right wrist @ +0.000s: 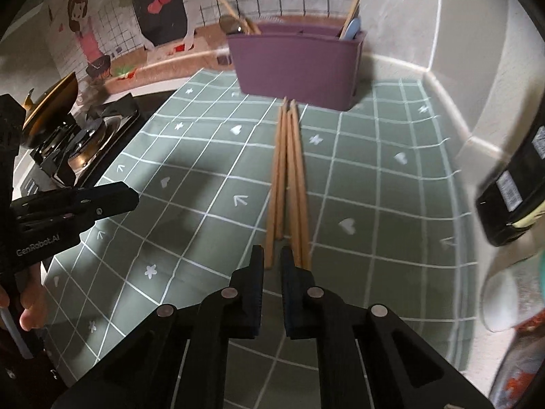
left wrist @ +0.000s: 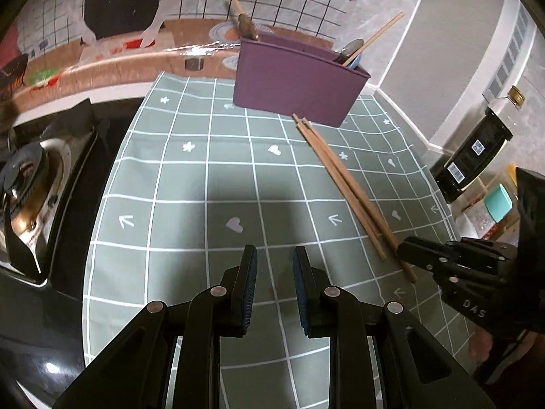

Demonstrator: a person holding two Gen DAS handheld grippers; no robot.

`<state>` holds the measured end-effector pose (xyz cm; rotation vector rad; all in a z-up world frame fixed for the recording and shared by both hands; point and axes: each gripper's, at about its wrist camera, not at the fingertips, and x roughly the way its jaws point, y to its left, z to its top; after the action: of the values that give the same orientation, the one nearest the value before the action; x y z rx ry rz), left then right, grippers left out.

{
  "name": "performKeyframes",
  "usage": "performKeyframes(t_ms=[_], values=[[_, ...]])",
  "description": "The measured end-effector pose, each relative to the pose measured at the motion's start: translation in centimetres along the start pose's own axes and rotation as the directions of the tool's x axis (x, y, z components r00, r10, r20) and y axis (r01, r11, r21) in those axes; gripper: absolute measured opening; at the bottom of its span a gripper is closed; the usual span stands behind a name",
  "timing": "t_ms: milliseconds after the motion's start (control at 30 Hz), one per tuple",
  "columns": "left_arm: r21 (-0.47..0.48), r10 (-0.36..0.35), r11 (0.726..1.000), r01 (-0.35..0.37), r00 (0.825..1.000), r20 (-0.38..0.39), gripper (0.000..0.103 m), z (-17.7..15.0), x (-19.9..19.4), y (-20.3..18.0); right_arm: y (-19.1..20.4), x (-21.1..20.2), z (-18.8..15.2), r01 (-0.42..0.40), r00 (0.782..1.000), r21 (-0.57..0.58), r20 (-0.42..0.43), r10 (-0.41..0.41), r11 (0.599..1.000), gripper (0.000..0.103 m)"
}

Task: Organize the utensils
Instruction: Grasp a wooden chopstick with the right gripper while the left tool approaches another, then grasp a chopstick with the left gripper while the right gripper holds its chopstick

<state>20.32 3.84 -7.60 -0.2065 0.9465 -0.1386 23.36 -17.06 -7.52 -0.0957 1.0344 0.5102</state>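
Right tool (right wrist: 271,255), slightly parted and empty, sat at the near ends of the chopsticks (right wrist: 287,184), whose long axis ran toward the purple holder (right wrist: 296,68). Left tool (left wrist: 274,255) hovered open, farther off.

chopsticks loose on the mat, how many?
4, lying in one bundle of chopsticks on the green mat, far tips near the purple holder, near ends at the right gripper. More sticks stand inside the holder.

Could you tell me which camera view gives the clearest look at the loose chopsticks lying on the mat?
The right wrist view: the chopsticks run straight up the frame's centre from the right tongs, all visible. In the left wrist view they lie diagonally off to the right, with their near ends at the right tongs.
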Motion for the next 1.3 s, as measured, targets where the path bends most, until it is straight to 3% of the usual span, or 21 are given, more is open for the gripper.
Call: performKeyframes(t_ms=[533,833,967,1167,1300], values=[[-0.025,-0.003,1.0,0.002,0.999,-0.038,0.023,-0.6,0.8,0.0,-1.2,3.5,0.9,-0.003,0.999,0.024,-0.037,0.004,1.0,0.01],[-0.022,-0.001,1.0,0.0,0.999,-0.038,0.023,-0.9,1.0,-0.7,0.1,4.2,1.6,0.057,0.998,-0.059,-0.012,-0.058,0.997,0.01],[-0.007,-0.002,1.0,0.002,1.0,-0.029,0.023,-1.2,1.0,-1.5,-0.1,3.8,1.3,0.081,0.997,-0.063,-0.003,-0.082,0.995,0.006],[0.018,-0.033,0.999,0.034,0.999,-0.042,0.023,-1.8,1.8,-3.7,-1.9,0.5,1.0,0.097,0.992,0.009,0.08,-0.098,0.995,0.006],[0.101,-0.067,0.992,0.07,0.997,-0.039,0.023,-2.2,2.2,-6.6,-3.2,-0.6,0.6,0.096,0.99,0.057,0.093,-0.101,0.994,0.006]])
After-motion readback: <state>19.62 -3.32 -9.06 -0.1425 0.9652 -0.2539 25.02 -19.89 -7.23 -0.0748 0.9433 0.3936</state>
